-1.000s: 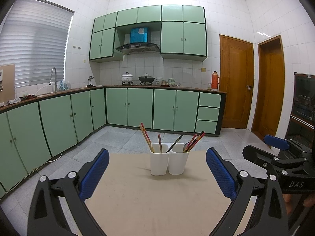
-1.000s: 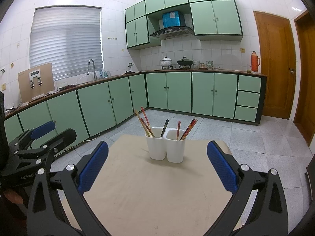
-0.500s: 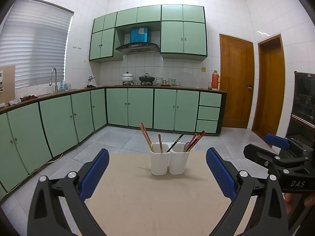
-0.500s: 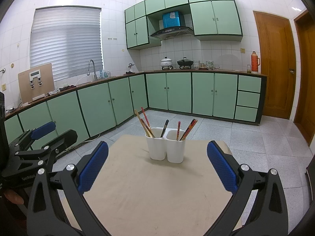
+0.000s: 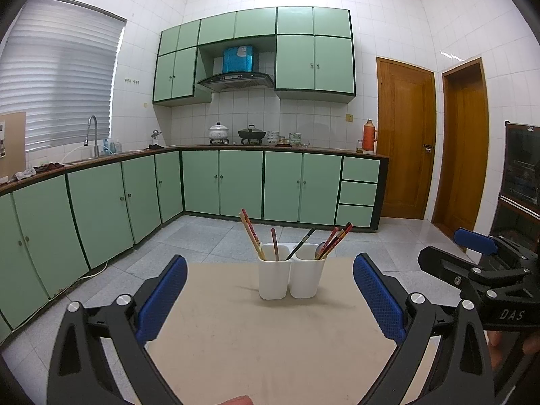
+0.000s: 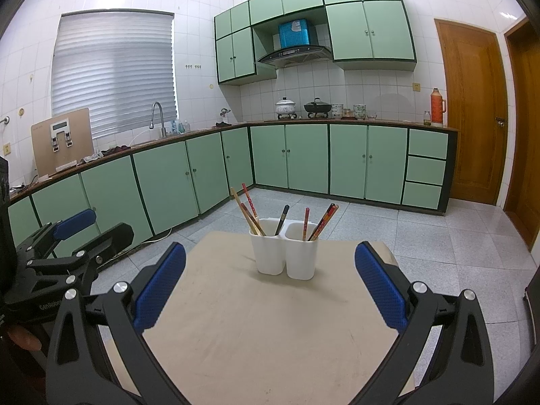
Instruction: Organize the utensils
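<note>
Two white utensil cups stand side by side at the far end of a beige table [image 5: 270, 337]. The left cup [image 5: 274, 271] holds tan and red chopsticks [image 5: 251, 234] and a dark one. The right cup [image 5: 307, 275] holds red chopsticks [image 5: 334, 241] and a spoon. Both cups also show in the right wrist view, left cup [image 6: 269, 248] and right cup [image 6: 301, 253]. My left gripper [image 5: 270, 298] is open and empty, well short of the cups. My right gripper [image 6: 270, 287] is open and empty too, and shows at the right of the left wrist view [image 5: 479, 263].
The table [image 6: 270, 330] stands in a kitchen with green cabinets [image 5: 236, 184] along the back and left walls. Grey tiled floor [image 5: 202, 236] surrounds the table. Wooden doors [image 5: 405, 141] are at the right. The left gripper shows at the left of the right wrist view [image 6: 67, 243].
</note>
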A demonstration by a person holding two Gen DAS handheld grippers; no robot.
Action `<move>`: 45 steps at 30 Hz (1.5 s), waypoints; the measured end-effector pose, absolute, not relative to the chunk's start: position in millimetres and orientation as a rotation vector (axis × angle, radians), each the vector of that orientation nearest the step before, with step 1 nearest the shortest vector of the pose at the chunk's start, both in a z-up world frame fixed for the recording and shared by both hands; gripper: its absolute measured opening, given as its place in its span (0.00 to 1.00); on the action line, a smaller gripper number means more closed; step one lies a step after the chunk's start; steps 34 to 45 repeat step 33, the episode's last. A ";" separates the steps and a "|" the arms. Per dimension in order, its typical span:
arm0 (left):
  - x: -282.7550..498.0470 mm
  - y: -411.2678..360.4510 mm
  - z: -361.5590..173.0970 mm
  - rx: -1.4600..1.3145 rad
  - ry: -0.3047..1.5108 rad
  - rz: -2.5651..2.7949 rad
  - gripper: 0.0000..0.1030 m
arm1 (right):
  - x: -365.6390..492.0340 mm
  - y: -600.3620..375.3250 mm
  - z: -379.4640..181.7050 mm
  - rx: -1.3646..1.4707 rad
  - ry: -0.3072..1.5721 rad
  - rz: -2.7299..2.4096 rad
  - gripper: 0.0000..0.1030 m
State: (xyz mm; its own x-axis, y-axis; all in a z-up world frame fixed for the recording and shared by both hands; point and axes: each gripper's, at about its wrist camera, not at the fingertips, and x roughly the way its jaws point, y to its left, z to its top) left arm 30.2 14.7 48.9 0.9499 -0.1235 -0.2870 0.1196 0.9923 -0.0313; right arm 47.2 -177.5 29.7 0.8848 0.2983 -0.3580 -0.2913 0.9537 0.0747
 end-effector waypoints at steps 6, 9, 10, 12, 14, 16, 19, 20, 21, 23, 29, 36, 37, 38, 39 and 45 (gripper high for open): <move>31.9 17.0 47.0 -0.015 0.298 -0.122 0.94 | 47.2 -177.4 29.4 0.017 0.376 0.305 0.95; 33.0 18.0 45.1 -0.015 0.302 -0.121 0.94 | 47.5 -176.3 29.7 0.016 0.378 0.304 0.95; 33.2 18.4 44.7 -0.015 0.303 -0.120 0.94 | 47.4 -176.6 29.5 0.016 0.378 0.304 0.95; 32.8 19.6 43.8 -0.014 0.305 -0.120 0.94 | 47.3 -176.6 29.6 0.014 0.379 0.304 0.95; 32.4 19.2 43.2 -0.014 0.306 -0.120 0.94 | 47.1 -177.2 29.3 0.015 0.379 0.304 0.95; 32.5 20.5 42.8 -0.014 0.308 -0.121 0.94 | 47.2 -177.2 29.3 0.015 0.379 0.305 0.95; 32.9 19.0 41.6 -0.015 0.310 -0.121 0.94 | 47.2 -177.2 29.2 0.015 0.379 0.304 0.95; 33.1 19.3 41.4 -0.016 0.311 -0.121 0.94 | 47.4 -177.4 28.6 0.015 0.380 0.304 0.95; 33.3 19.4 41.1 -0.016 0.311 -0.122 0.94 | 47.6 -177.7 28.0 0.016 0.381 0.303 0.95; 34.1 19.0 41.2 -0.016 0.312 -0.122 0.94 | 47.9 -178.0 27.3 0.016 0.381 0.303 0.95; 35.9 17.0 41.6 -0.015 0.314 -0.123 0.94 | 48.0 -178.2 27.5 0.016 0.381 0.303 0.95; 36.0 17.4 41.4 -0.013 0.315 -0.123 0.94 | 49.2 -181.1 25.8 0.020 0.381 0.304 0.95; 36.0 17.4 41.4 -0.013 0.315 -0.123 0.94 | 49.2 -181.1 25.8 0.020 0.381 0.304 0.95; 36.0 17.4 41.4 -0.013 0.315 -0.123 0.94 | 49.2 -181.1 25.8 0.020 0.381 0.304 0.95; 36.0 17.4 41.4 -0.013 0.315 -0.123 0.94 | 49.2 -181.1 25.8 0.020 0.381 0.304 0.95; 36.0 17.4 41.4 -0.013 0.315 -0.123 0.94 | 49.2 -181.1 25.8 0.020 0.381 0.304 0.95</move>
